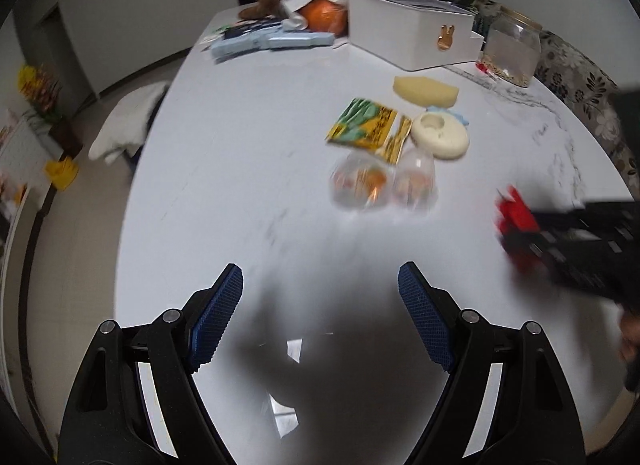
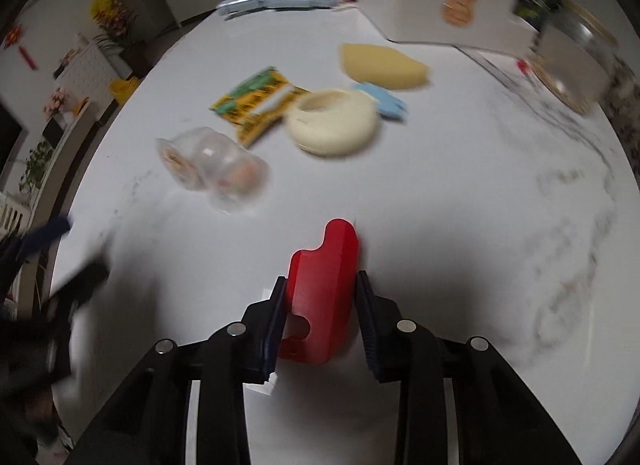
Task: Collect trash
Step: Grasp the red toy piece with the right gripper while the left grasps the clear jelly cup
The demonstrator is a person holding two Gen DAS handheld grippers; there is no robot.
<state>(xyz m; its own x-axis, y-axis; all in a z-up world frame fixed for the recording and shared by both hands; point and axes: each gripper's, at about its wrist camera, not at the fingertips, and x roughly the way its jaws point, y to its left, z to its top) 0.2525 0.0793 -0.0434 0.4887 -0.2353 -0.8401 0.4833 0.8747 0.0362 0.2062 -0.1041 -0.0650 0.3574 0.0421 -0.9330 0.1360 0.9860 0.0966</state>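
In the right wrist view, the right gripper (image 2: 320, 305) is clamped on a red plastic piece (image 2: 322, 289) at lower centre, just above the white desk (image 2: 460, 205). The left gripper (image 1: 320, 305) stands apart and empty. A yellow wrapper (image 1: 366, 127) lies at upper centre beside a cream ring (image 1: 440, 135).

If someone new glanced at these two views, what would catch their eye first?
Probably the red plastic piece, bright against the white table and sitting between the right gripper pads. Next, the yellow-green wrapper mid-table, beside two clear cups, with the left gripper open and empty.
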